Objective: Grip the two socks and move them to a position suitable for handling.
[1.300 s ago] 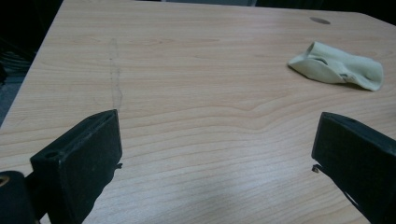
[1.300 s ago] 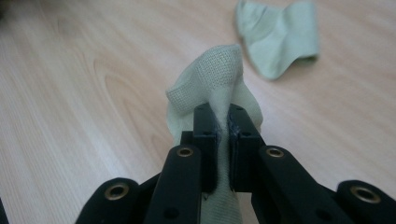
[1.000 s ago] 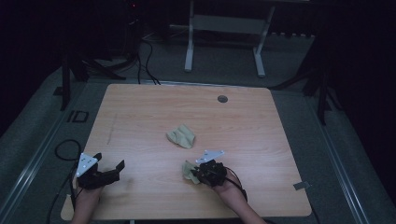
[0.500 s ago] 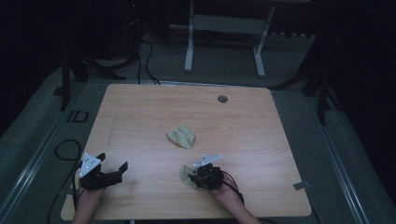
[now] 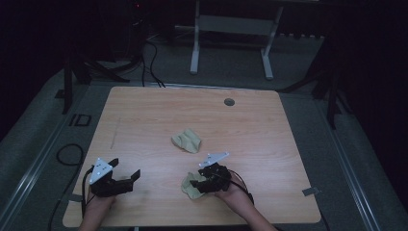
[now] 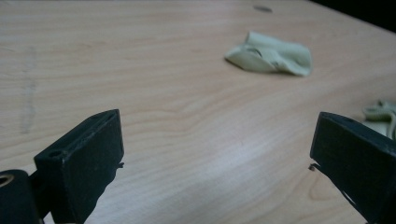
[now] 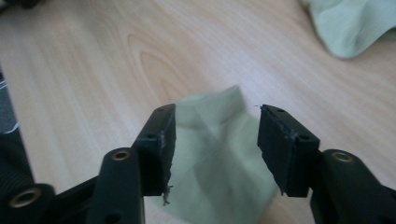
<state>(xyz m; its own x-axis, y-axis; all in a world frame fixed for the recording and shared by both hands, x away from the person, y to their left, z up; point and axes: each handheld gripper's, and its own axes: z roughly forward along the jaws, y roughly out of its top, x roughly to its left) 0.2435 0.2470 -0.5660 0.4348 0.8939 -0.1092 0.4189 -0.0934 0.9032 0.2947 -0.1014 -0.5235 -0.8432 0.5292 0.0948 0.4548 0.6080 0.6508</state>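
Two pale green cloths lie on the wooden tabletop, and the work seems to be about halfway: the near cloth, close to the tabletop's front edge and a little right of its middle, looks just set down, while the far cloth rests near the tabletop's centre, well apart from both tools, so it is probably what remains to be handled. The right gripper hangs over the near cloth with its jaws partway apart; they have just been opening, and in the right gripper view the cloth lies loose between them without the pads pressing on it. That cloth is thin, soft and crumpled, with a folded corner pointing away from the jaws, its outline slightly blurred. The left gripper sits near the front left corner of the tabletop, jaws spread wide and holding nothing, aimed across bare wood toward the far cloth, a rumpled, loosely folded heap.
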